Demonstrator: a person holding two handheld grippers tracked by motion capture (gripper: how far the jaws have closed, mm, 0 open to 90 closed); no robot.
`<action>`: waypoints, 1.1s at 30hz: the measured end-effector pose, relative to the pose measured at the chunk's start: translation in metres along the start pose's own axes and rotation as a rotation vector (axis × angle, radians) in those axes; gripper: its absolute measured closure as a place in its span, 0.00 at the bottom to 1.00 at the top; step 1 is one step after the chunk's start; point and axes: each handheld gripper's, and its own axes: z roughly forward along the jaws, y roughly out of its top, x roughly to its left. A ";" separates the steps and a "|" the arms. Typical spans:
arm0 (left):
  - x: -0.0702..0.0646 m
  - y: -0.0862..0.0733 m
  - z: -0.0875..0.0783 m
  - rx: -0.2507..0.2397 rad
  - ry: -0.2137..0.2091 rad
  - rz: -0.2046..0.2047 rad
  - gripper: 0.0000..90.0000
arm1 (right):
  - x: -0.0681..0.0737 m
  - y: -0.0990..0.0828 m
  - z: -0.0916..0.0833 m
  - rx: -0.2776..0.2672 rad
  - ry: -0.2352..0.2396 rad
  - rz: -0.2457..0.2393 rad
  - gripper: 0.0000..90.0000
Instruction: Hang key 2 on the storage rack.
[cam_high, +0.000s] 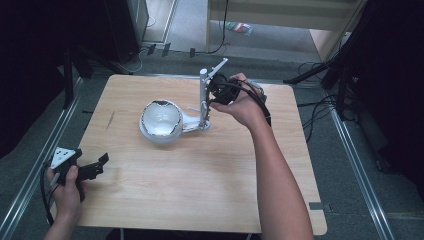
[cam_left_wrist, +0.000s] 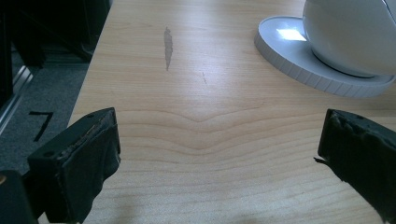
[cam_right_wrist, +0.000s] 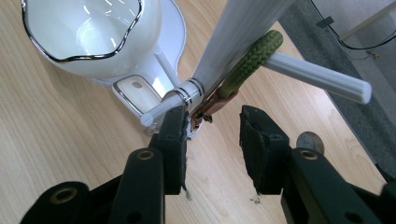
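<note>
1. Tabletop scene, seen from above: a pale wooden table (cam_high: 200, 190) carries one white jewellery stand, set a little toward 12 o'clock from the table's middle.
2. The stand has a round bowl (cam_high: 161, 119) with a silver wavy rim on a flat base (cam_left_wrist: 299, 65). An upright post (cam_high: 203, 97) rises at the bowl's 3 o'clock side, with a white crossbar (cam_right_wrist: 322, 77) branching off it.
3. The thing I am working on is a green clip (cam_right_wrist: 250, 60), bumpy along its length, with a copper-coloured metal end (cam_right_wrist: 210, 105). It leans against the post, its metal end low by the post's silver ring. I judge it sits there so the stand bears it.
4. My right gripper (cam_right_wrist: 212, 135) reaches in from the stand's 3 o'clock side. Its jaws stand narrowly apart, the clip's metal end just ahead of the gap. The pads do not appear to press on it, so I read the clip as let go and resting on the stand.
5. My left gripper (cam_high: 101, 165) waits at the table's 8 o'clock edge, well apart from the stand, jaws wide and holding nothing. I judge it is parked there to stay out of the way.
</note>
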 end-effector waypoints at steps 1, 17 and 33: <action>0.000 0.000 0.000 0.000 0.000 0.000 0.00 | 0.000 -0.001 0.000 -0.003 -0.001 0.014 0.69; 0.000 0.000 0.000 -0.002 0.009 -0.001 0.00 | 0.007 -0.031 -0.011 -0.058 -0.194 0.143 0.07; -0.001 0.000 0.000 0.002 0.010 0.002 0.00 | 0.021 -0.079 -0.015 -0.153 -0.231 0.302 0.00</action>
